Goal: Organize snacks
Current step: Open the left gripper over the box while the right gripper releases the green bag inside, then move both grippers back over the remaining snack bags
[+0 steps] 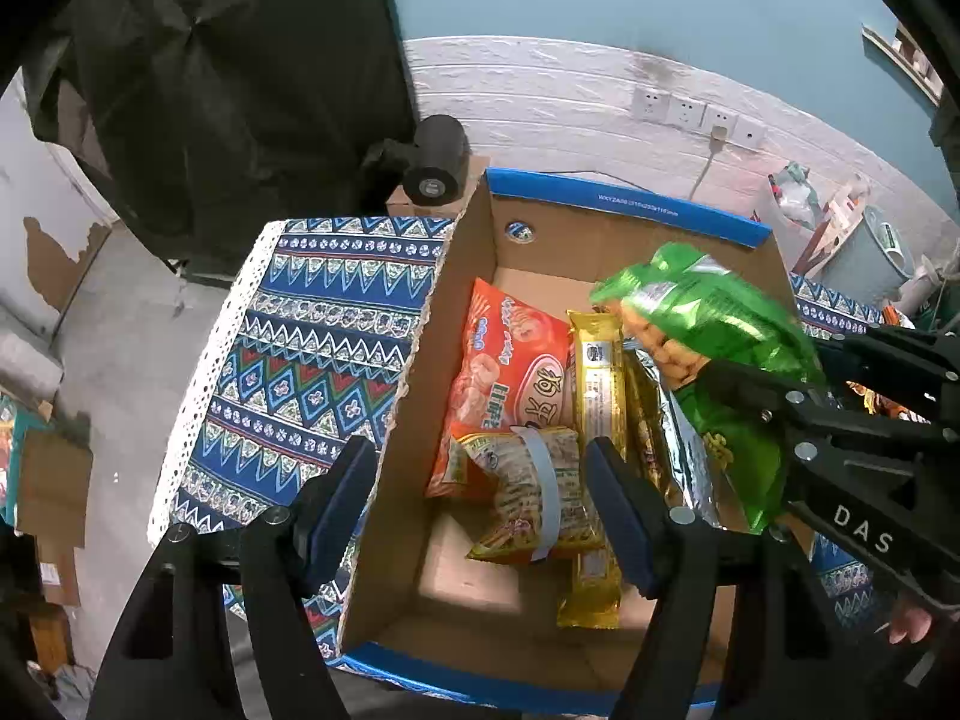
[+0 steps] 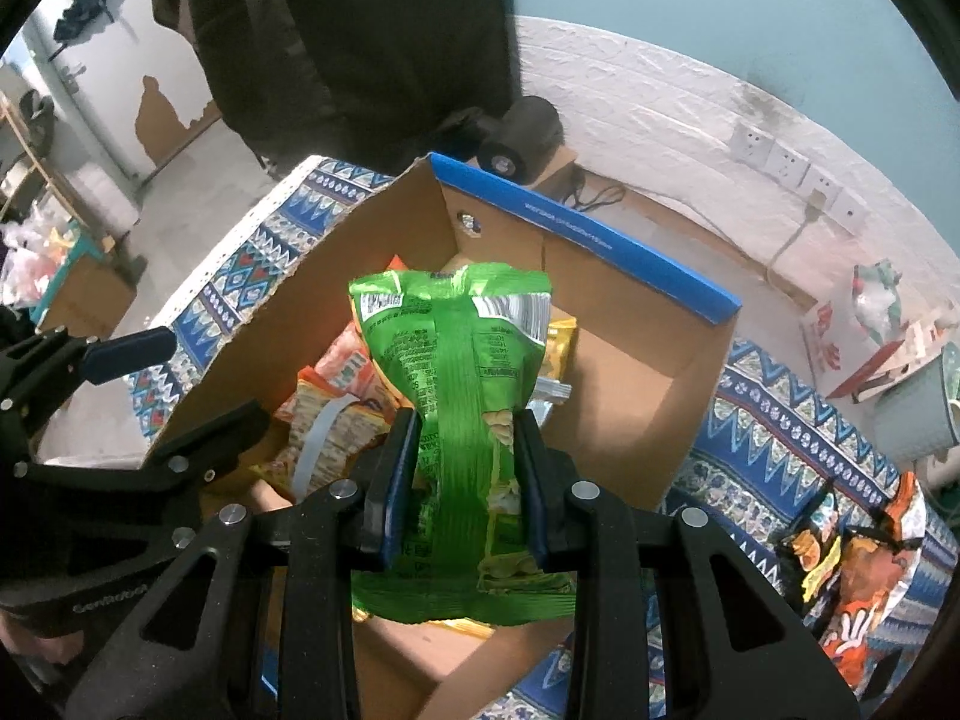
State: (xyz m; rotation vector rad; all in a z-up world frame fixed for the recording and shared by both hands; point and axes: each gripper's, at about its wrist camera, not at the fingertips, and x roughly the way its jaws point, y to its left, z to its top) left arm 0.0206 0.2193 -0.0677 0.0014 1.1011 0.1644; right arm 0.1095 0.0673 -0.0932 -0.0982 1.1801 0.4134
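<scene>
- Hanging over the open cardboard box (image 2: 630, 372), one green snack bag (image 2: 456, 396) is pinched at its middle between the fingers (image 2: 396, 480) of the right gripper (image 2: 465, 480); the bag sits at the centre of the right wrist view and at the right of the left wrist view.
- Inside the box, at the middle of the left wrist view, I count one orange-red snack bag (image 1: 510, 372), one yellow-orange packet with a pale band around it (image 1: 534, 492) lying partly on top of it, one long yellow packet (image 1: 597, 420) just beside them, and a silvery foil packet (image 1: 684, 450) partly hidden under the green bag.
- Outside the box, at the lower right of the right wrist view, an orange and black snack bag (image 2: 858, 564) lies on the cloth; whether it is one bag or more cannot be told.
- The box has blue-edged rims and stands on a worktop covered by a blue patterned cloth with a white lace edge (image 1: 312, 330).
- Behind it are a black cylindrical device (image 1: 435, 159), a white brick-pattern wall with a row of four sockets (image 1: 696, 111), a blue-green wall above, and dark fabric (image 1: 228, 78) at the upper left.
- The left gripper (image 1: 480, 516) points steeply down over the near left part of the box; its fingers stand apart, not at their widest, and press on nothing, with the banded packet lying below the gap.
- The right gripper also tilts steeply down, reaching in from the right edge of the left wrist view.
</scene>
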